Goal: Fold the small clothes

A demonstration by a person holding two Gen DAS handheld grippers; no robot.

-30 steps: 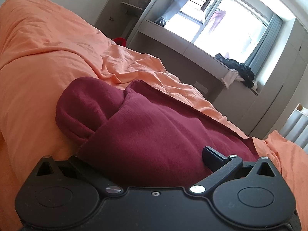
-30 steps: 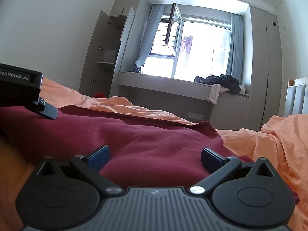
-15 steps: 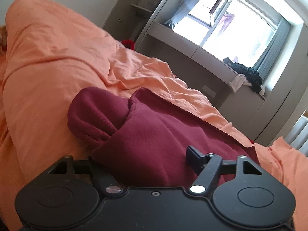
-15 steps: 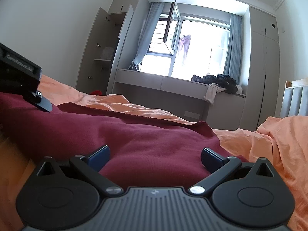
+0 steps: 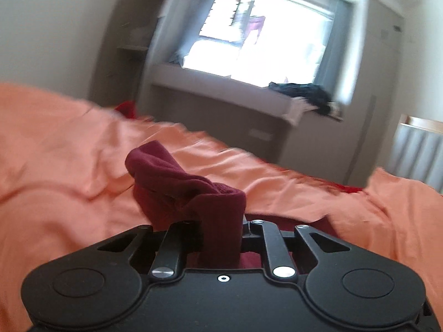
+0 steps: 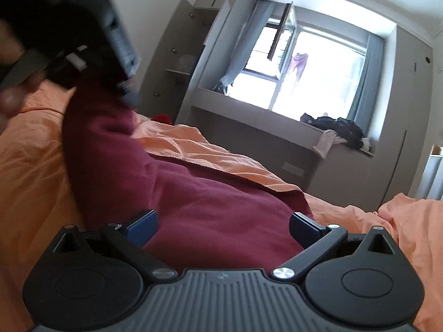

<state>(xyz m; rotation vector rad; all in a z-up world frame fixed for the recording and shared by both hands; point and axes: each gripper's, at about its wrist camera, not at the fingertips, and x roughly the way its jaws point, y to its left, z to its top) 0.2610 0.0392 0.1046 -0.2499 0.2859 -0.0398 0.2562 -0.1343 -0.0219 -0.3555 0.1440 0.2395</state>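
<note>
1. Maroon sweatshirt (image 6: 221, 202) lies on the bed over the orange duvet (image 6: 33, 171); its left end is lifted off the bed.
2. My left tool (image 5: 223, 228) is clamped shut on a bunched sleeve/edge of it (image 5: 193, 191). Fabric stands up in a wad between the fingers.
3. My right tool (image 6: 223, 225) is spread wide with nothing gripped. Blue pads (image 6: 142, 224) sit low at the garment's near edge; I can't tell whether they touch it.
4. Handling, my read: thick fleecy knit, soft, light, fully limp. It drapes and sags from any single hold, with no slip risk or fragility.
5. Best hold: pinch at the hem or a seam corner, through all layers. A wad grip like the left one will fold crooked.
6. Duvet is thin, crumpled cotton, so expect drag and wrinkles underneath.
</note>
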